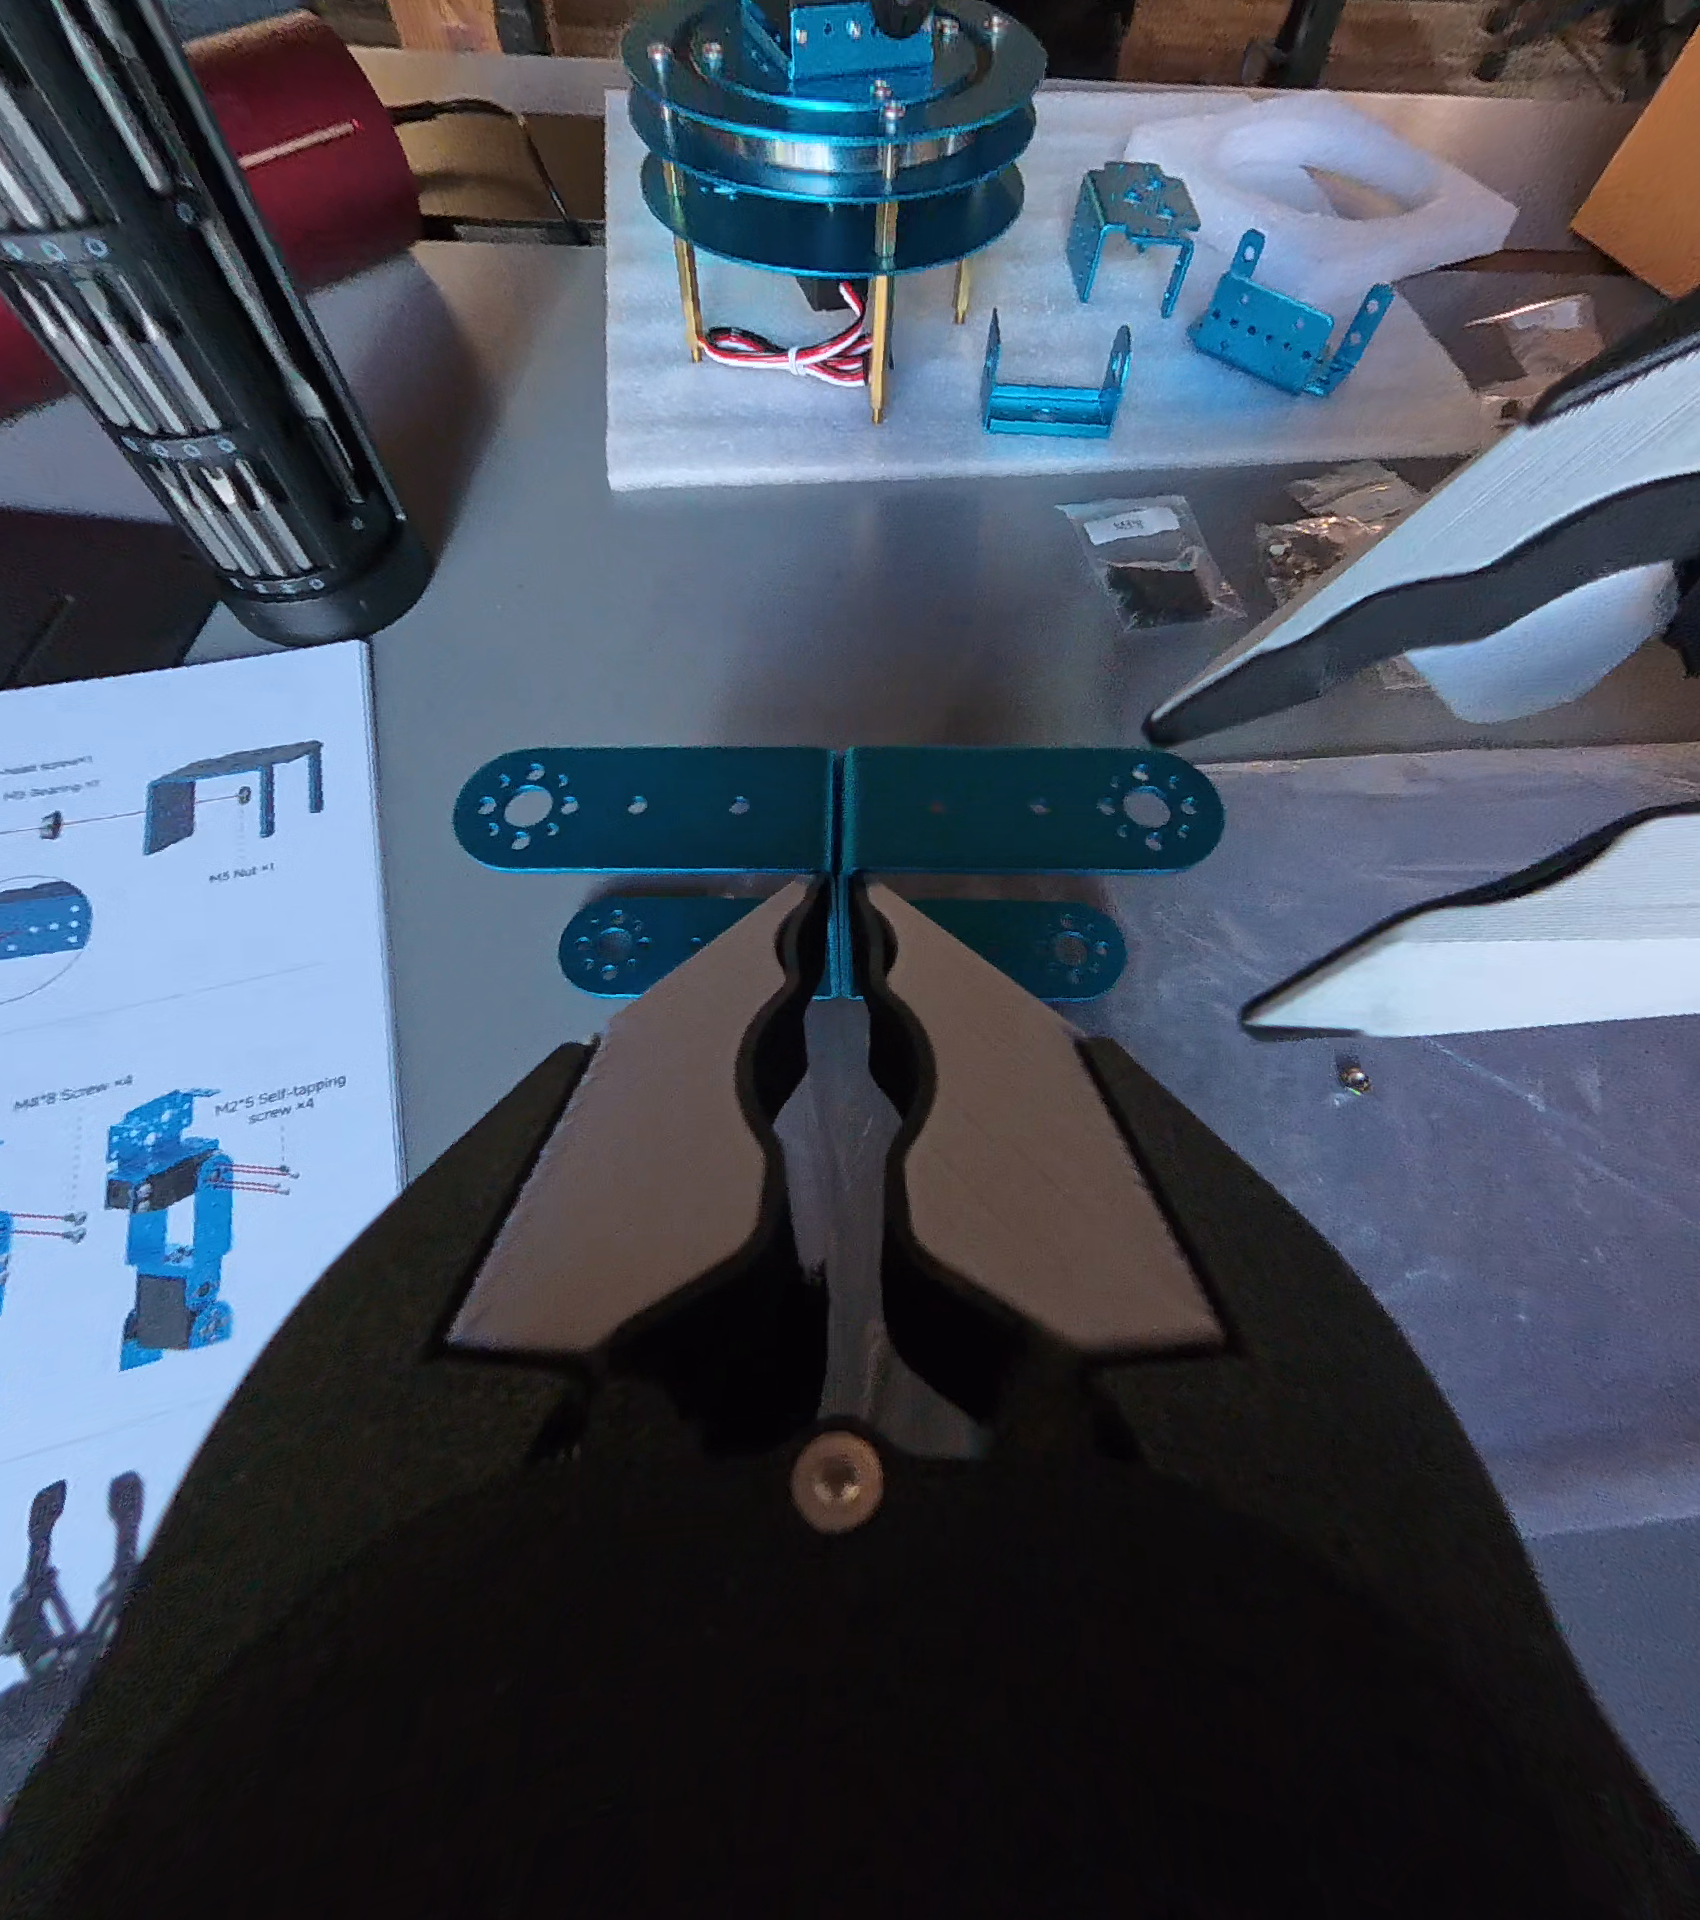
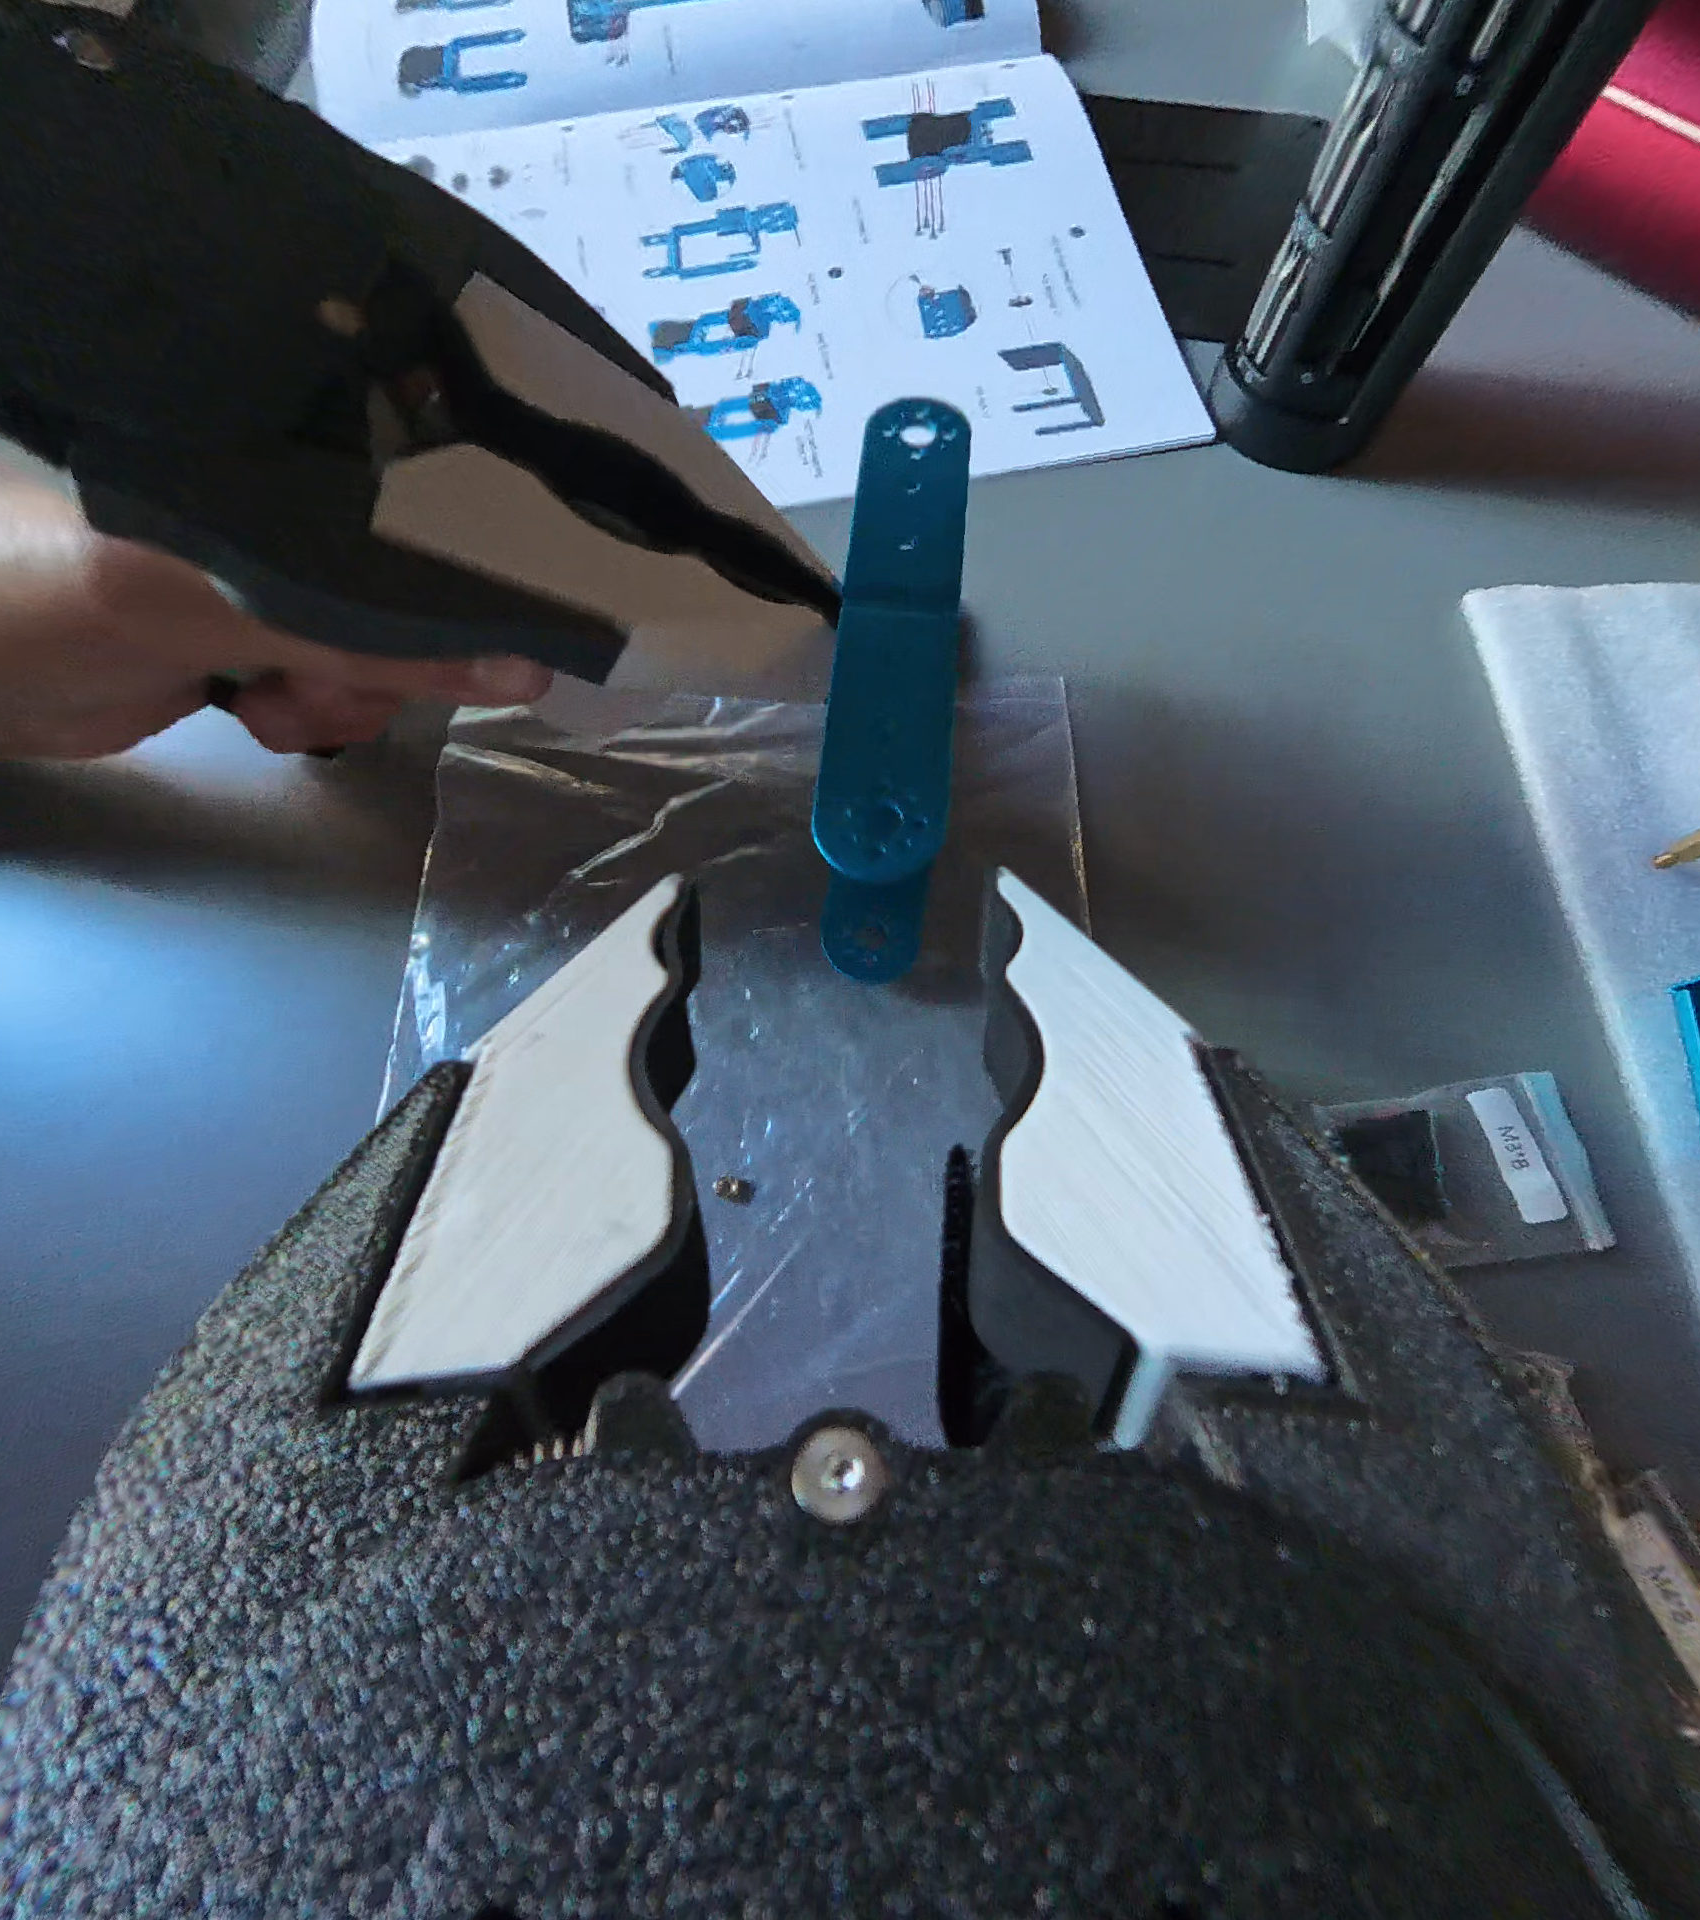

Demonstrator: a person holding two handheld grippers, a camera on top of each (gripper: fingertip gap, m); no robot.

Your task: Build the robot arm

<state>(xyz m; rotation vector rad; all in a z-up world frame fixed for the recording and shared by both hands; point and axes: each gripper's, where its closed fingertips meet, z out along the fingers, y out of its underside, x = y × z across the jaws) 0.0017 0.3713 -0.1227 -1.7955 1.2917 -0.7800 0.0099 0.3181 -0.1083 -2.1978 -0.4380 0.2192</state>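
Booklet: an open instruction booklet (image 1: 129,935) with blue assembly drawings lies at the left of the bench (image 1: 617,623).
Bit holder: a black cylindrical tool holder (image 1: 150,343) stands behind the booklet, leaning in the wide-angle view.
Left hand-held gripper: the left hand-held gripper (image 1: 838,894) is clenched on the joined middle of two blue brackets (image 1: 838,810), set back to back so their round-ended arms spread to either side; they are held above the bench.
Foam sheet: behind them a white foam sheet (image 1: 721,447) carries a blue round turntable assembly (image 1: 830,135) on brass standoffs, with three smaller blue U-brackets (image 1: 1054,384) beside it.
Clear bag: under the brackets' right half lies a flat clear plastic bag (image 2: 617,790) with a small nut (image 2: 730,1190) on it.
Right hand-held gripper: the right hand-held gripper (image 2: 841,914) is released, jaws wide apart, empty, near the brackets' right end but not touching it.
Screw bags: small labelled bags of hardware (image 1: 1152,561) lie farther right.
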